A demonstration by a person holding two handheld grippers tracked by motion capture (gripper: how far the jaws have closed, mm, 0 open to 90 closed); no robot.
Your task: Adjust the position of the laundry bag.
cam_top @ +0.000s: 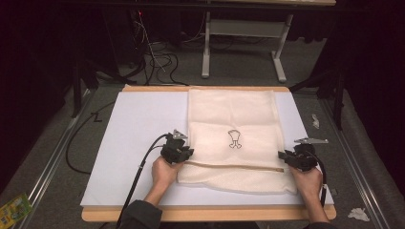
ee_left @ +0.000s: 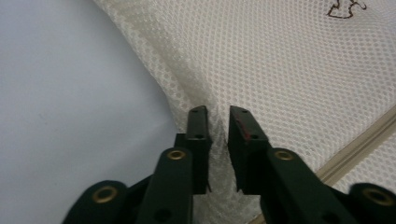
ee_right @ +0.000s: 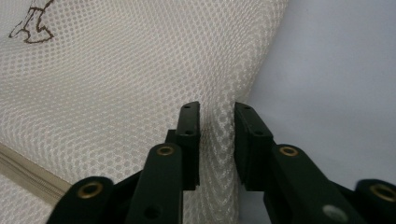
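Observation:
A cream mesh bag (cam_top: 231, 119) lies flat on the white board (cam_top: 138, 129), with a small dark emblem (cam_top: 234, 139) at its middle and a tan zipper (cam_top: 234, 167) running across near its front edge. At the bag's left side, just above the zipper, my left gripper (cam_top: 184, 153) is shut on a raised ridge of mesh (ee_left: 289, 70), pinched between the jaws (ee_left: 218, 112). My right gripper (cam_top: 286, 156) grips the right side at the same height; a fold of mesh (ee_right: 116, 84) stands bunched between its jaws (ee_right: 217, 107), right at the cloth's edge.
The white board rests on a wooden tabletop (cam_top: 205, 213) whose rim shows at front and back. Cables (cam_top: 157, 59) and a grey desk frame (cam_top: 243, 43) stand on the floor beyond. A green packet (cam_top: 14, 209) and crumpled paper (cam_top: 358, 213) lie on the floor.

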